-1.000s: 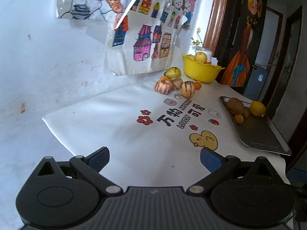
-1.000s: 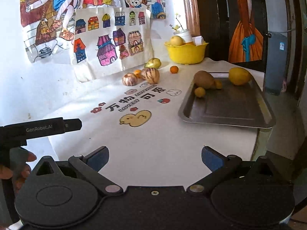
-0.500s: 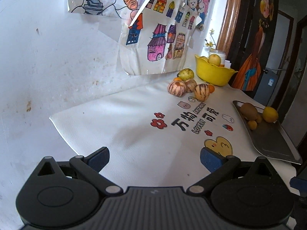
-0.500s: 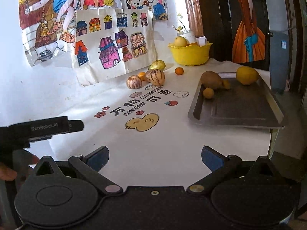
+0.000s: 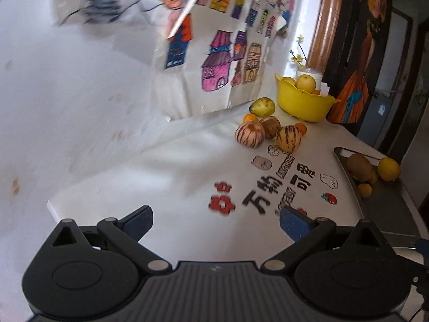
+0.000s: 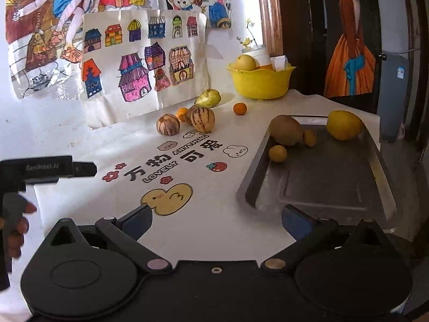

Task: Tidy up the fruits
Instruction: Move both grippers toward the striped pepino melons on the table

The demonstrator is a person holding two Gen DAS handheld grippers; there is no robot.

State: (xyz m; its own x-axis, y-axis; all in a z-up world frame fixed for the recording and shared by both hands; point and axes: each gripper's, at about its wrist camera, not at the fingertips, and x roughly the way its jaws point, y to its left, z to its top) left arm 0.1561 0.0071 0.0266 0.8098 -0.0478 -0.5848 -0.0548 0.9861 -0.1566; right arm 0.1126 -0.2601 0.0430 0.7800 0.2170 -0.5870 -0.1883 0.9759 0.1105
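Both the left gripper (image 5: 215, 221) and the right gripper (image 6: 215, 220) hang spread wide, grasping nothing. Loose fruit, apparently two striped melons (image 6: 168, 124), clusters at 12 o'clock on the white mat (image 6: 187, 230). At 2 o'clock the metal tray (image 6: 386, 187) carries a kiwi (image 6: 285, 130) and a lemon (image 6: 344, 125).

Left gripper (image 5: 216, 221): matte black body, ribbed grey centre plate w/ small white mark, two round black discs, triangular cut-outs, silver pivot pins, blue pads (image 5: 139, 219) on black link arms. Right gripper (image 6: 216, 220): same build, smooth black centre w/ one brass screw, dark blue pads (image 6: 295, 221). Side of left unit in right view: black bar marked "GenRobot.AI", pistol-type handle; hand (image 6: 16, 222) on it, no sleeve visible.
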